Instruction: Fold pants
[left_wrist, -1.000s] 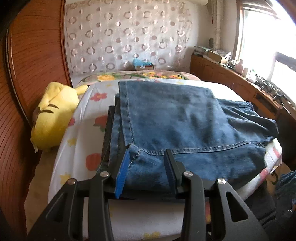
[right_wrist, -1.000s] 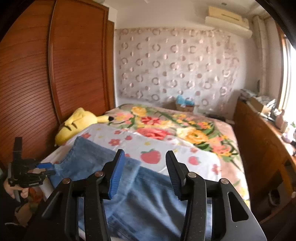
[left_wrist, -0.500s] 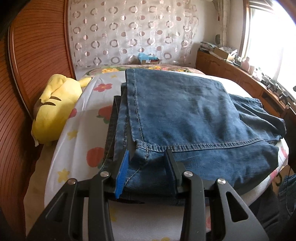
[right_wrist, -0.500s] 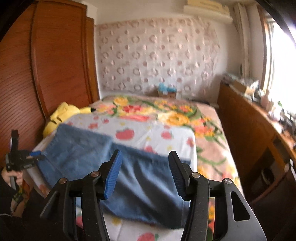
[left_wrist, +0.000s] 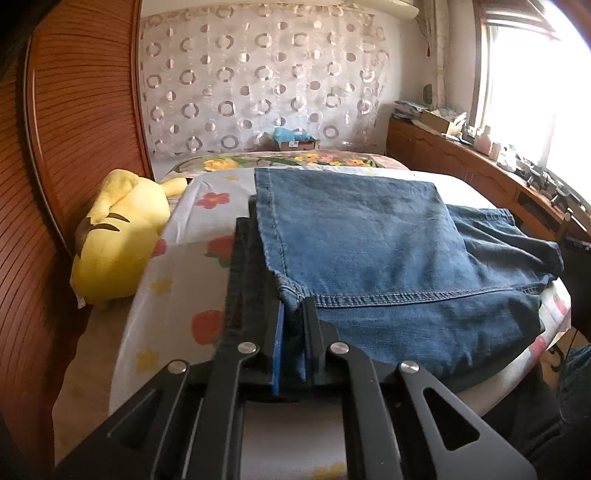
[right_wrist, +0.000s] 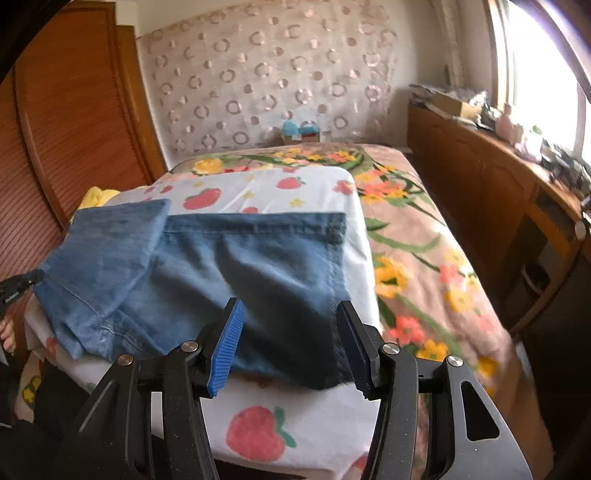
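Observation:
Blue denim pants lie folded on a white fruit-print cloth on the bed. My left gripper is shut on the near left corner of the pants, at the hem. In the right wrist view the pants lie spread across the cloth, with one folded leg on the left. My right gripper is open, its fingers straddling the near edge of the pants without pinching it. The left gripper also shows at the far left of the right wrist view.
A yellow plush toy lies left of the cloth against a wooden headboard. A floral bedspread covers the bed to the right. A wooden dresser with clutter stands along the window wall.
My left gripper closed on the pants' near corner. My right gripper moved down and forward to the near edge of the pants, still open.

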